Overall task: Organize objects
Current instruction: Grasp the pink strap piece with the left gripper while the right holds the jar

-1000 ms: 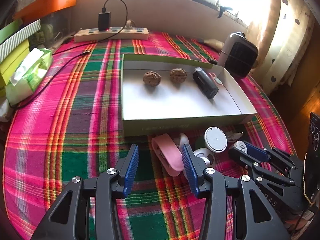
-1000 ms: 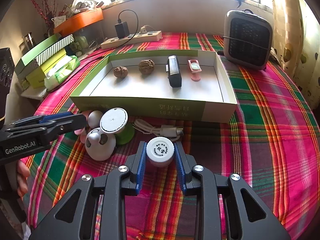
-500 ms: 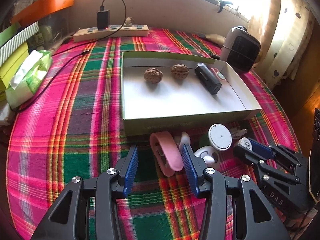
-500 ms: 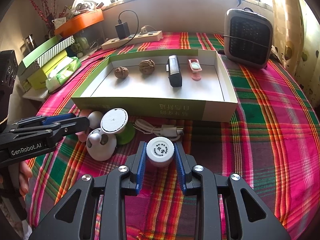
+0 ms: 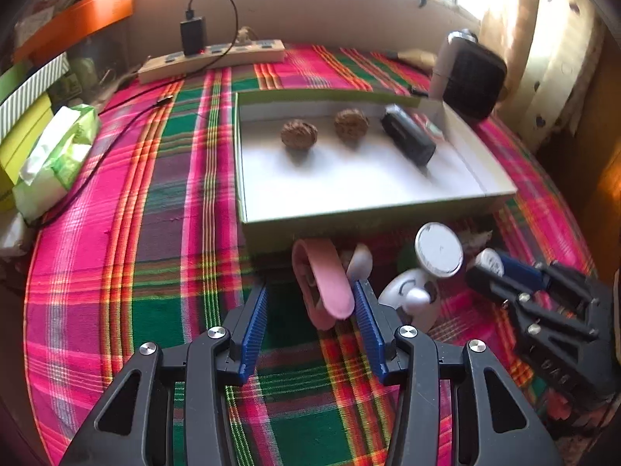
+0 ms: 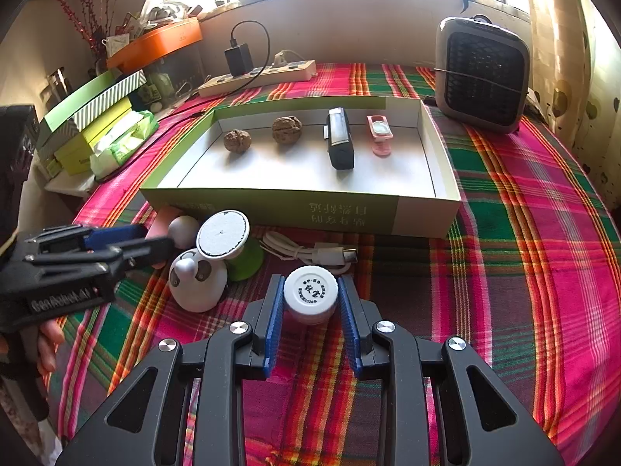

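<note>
A shallow green-and-white box point(image 6: 427, 209) holds two walnuts point(image 6: 237, 140), a black device point(image 6: 340, 140) and a pink clip point(image 6: 379, 132). My right gripper point(image 6: 310, 298) is shut on a small white round jar point(image 6: 310, 294) in front of the box; it also shows in the left wrist view point(image 5: 490, 262). My left gripper point(image 5: 309, 297) is open, with a pink oblong case point(image 5: 324, 279) between its fingers, close to the right finger. A white panda figure point(image 6: 198, 283), a white disc on a green base point(image 6: 223, 233) and a white cable point(image 6: 310, 250) lie beside them.
A plaid cloth point(image 6: 524, 233) covers the table. A small heater point(image 6: 481, 73) stands at the back right, a power strip with charger point(image 6: 256, 73) at the back, stacked boxes and a tissue pack point(image 6: 120, 143) at the left.
My left gripper has moved forward so the pink case now lies between its fingers. The right gripper still holds the white jar in the same place.
</note>
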Motion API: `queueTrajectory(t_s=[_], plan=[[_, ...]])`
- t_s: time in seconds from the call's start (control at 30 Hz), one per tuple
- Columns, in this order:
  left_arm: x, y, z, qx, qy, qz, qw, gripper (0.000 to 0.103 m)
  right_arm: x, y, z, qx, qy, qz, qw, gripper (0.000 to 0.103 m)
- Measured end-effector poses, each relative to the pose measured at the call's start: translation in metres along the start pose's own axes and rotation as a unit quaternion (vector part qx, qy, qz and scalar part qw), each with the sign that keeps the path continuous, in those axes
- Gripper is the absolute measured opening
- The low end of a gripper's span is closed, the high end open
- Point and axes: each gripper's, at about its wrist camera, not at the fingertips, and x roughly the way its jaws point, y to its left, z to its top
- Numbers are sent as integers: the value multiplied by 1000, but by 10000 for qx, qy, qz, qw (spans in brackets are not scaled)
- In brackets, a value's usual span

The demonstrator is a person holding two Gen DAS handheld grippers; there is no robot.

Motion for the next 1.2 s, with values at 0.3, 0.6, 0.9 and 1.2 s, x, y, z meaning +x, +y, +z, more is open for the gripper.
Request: queueTrajectory(t_s=[0.3, 0.6, 0.9, 1.2], plan=[[2, 1, -1, -26, -49, 84, 9999, 42, 1, 1, -1, 12, 3, 5, 10000, 29], [-1, 8, -3, -152, -171, 86, 9997, 19, 1, 0, 0, 19, 7, 8, 10000, 29], [-12, 17, -10, -305, -400, 30, 9987, 16, 1, -1, 0, 31, 6, -1, 10000, 29], [-13, 21, -25, -291, -270, 69, 9992, 16, 0, 0, -2, 10, 2, -32, 10000, 29]])
